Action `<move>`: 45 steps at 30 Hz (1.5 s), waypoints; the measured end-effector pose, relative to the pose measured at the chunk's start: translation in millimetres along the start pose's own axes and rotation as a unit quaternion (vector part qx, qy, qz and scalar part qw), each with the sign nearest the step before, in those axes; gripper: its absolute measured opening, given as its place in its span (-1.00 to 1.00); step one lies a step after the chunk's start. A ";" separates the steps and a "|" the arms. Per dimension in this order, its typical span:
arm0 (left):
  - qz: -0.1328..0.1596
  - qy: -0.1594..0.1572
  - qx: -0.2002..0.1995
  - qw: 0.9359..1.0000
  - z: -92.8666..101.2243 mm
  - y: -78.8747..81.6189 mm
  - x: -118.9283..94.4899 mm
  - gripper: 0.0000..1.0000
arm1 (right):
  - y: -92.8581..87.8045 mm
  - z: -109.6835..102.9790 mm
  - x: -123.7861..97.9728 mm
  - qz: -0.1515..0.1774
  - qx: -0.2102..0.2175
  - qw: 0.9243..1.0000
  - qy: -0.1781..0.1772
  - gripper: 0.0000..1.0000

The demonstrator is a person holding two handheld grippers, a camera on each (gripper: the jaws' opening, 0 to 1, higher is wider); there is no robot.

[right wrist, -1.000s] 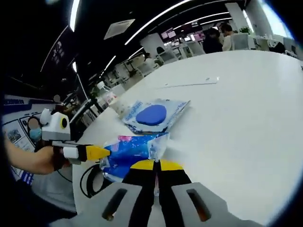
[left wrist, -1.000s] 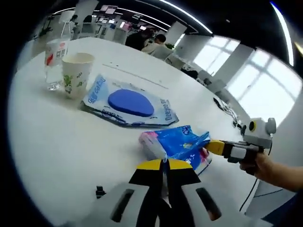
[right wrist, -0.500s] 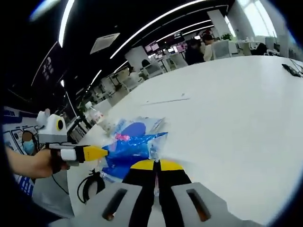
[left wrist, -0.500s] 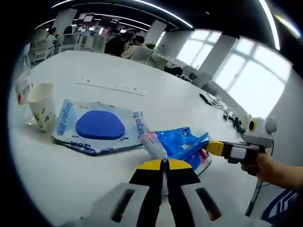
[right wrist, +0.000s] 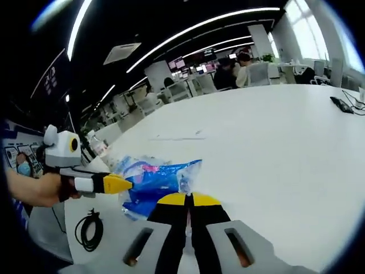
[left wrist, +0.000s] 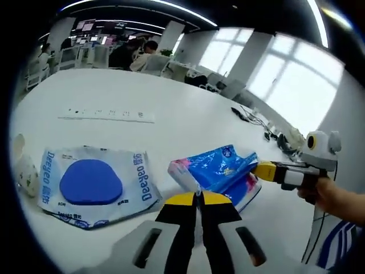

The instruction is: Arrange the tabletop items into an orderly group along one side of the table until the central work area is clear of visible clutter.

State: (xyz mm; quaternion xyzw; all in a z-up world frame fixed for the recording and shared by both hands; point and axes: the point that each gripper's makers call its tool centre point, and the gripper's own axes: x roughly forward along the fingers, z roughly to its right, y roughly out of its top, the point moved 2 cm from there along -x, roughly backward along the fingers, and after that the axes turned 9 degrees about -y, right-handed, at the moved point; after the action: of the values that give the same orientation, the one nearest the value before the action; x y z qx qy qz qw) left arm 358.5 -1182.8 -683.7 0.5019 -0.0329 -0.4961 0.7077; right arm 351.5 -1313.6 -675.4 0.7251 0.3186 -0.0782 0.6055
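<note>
Gripping the blue tissue pack [left wrist: 219, 171] at both ends: left hand-held gripper [left wrist: 197, 197] pinching shut on the pink-and-white corner at lower centre of the left gripper view, right hand-held gripper [left wrist: 263, 170] coming in from the right of that frame and clamping the opposite end. Holding the pack just past the jaw tips, apparently lifted off the white surface [left wrist: 171, 114], long axis running left to right between the two grippers. Showing the same in the right gripper view: right hand-held gripper [right wrist: 185, 198] closing on the pack's near corner at lower centre, left hand-held gripper [right wrist: 117, 184] biting in from the left. Lying flat at lower left of the left gripper view, the wipes packet [left wrist: 94, 182], close beside the pack; paper cup [left wrist: 24, 174] sitting at the far left edge. Resting at lower left of the right gripper view, a coiled black cable [right wrist: 86, 231].
</note>
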 end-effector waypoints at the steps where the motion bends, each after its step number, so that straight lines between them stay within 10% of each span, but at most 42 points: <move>1: -0.004 0.001 0.014 1.000 -0.1 2.6 2.4 -1.00 | 1.1 2.1 1.4 0.001 0.002 1.000 -0.001 -1.00; 25: -0.095 0.076 0.081 0.989 -38.0 8.5 47.5 -1.00 | -11.5 31.0 60.6 -0.019 0.031 0.999 -0.011 -1.00; 45: -0.105 0.085 0.067 0.989 -45.0 1.4 51.2 -1.00 | -26.7 34.4 68.2 -0.034 0.031 0.999 -0.022 -1.00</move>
State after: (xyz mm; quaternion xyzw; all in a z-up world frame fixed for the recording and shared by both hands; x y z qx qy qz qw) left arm 409.7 -1190.0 -728.0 0.5890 0.0477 -0.5201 0.6168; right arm 399.5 -1318.9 -740.3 0.7303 0.3266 -0.1245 0.5870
